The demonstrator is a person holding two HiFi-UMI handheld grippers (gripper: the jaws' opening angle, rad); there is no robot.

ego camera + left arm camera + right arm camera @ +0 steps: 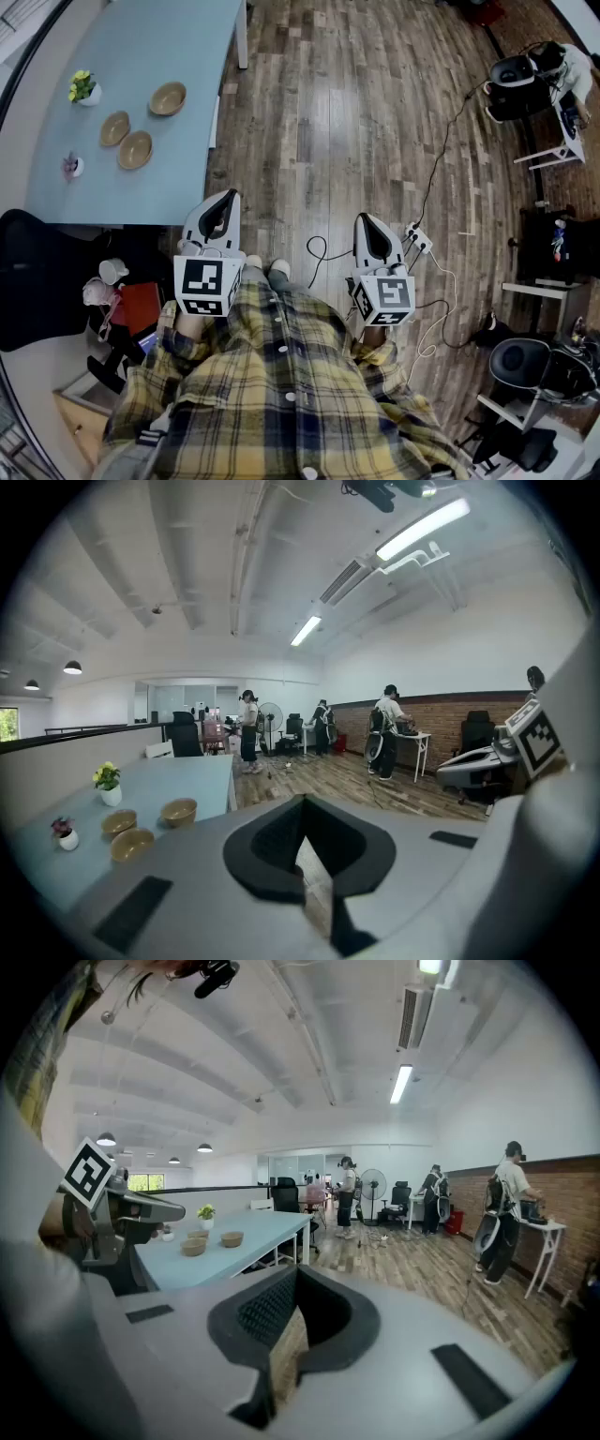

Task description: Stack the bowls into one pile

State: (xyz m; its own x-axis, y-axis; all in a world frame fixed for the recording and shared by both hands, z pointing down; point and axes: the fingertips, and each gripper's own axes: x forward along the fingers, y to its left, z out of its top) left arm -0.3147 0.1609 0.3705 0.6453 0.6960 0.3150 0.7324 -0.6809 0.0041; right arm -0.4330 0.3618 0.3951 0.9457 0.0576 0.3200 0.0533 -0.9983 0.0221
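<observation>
Flanking three separate bowls (136,149) on the table (169,183) stand two flowerpots (86,91); left gripper (225,200) and right gripper (366,223) are pressed together, empty.

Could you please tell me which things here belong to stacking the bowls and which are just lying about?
For the job: far bowl, left bowl, near bowl, apart on the table; left gripper, right gripper, both shut, empty.
Lying about: yellow flower pot, smaller flower pot, floor power strip.
</observation>
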